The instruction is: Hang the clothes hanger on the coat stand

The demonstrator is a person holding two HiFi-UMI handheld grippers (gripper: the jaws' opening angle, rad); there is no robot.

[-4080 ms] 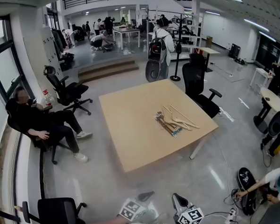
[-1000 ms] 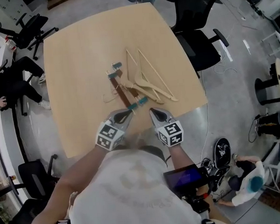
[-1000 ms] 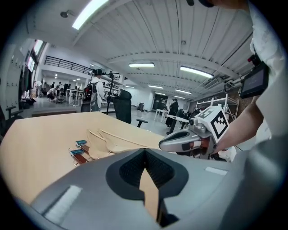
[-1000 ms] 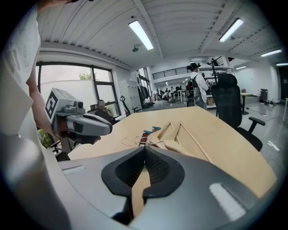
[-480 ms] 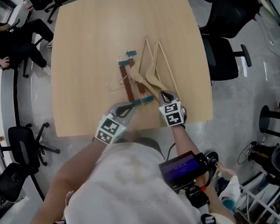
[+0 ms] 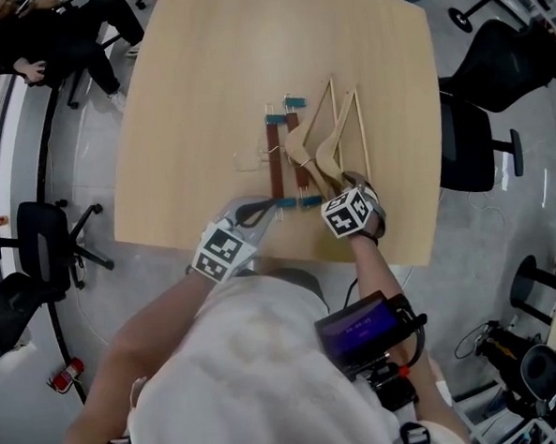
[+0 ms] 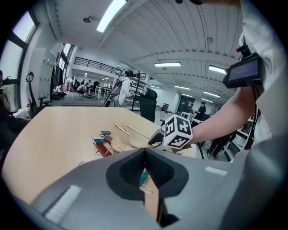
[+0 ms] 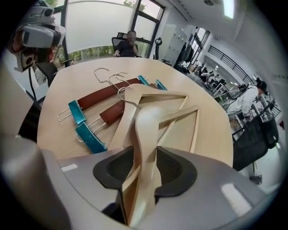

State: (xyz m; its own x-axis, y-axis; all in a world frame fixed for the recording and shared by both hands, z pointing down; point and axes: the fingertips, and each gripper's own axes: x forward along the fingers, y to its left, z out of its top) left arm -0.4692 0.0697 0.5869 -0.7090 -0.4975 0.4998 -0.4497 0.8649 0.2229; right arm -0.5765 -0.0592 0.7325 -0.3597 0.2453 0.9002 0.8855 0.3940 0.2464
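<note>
A light wooden table with rounded corners [image 6: 177, 101] carries a small pile of hangers towards its near right side; on the right of the pile lie two pale wooden triangular clothes hangers [image 6: 333, 128], overlapping, their wire hooks pointing left; just left of them lie two dark brown bar hangers with teal clips [image 6: 275, 165], running near to far, with thin wire hooks splayed out to the left.

The right gripper [image 6: 351, 180] points steeply down at the near end of the pale pair; in the right gripper view its jaws [image 8: 145, 152] have just been opening and stand apart, straddling the curved shoulder of one pale wooden hanger [image 8: 146, 121]; that hanger lies flat on the table with the pads on either side of it, not lifting it.

The left gripper [image 6: 264, 208] sits low over the near edge of the table, just beside the nearest teal clip [image 6: 291, 203]; in the left gripper view its jaws [image 7: 145, 153] are closed tip to tip with nothing pinched between them.

A black office chair [image 6: 480, 138] stands off the table's right side.
</note>
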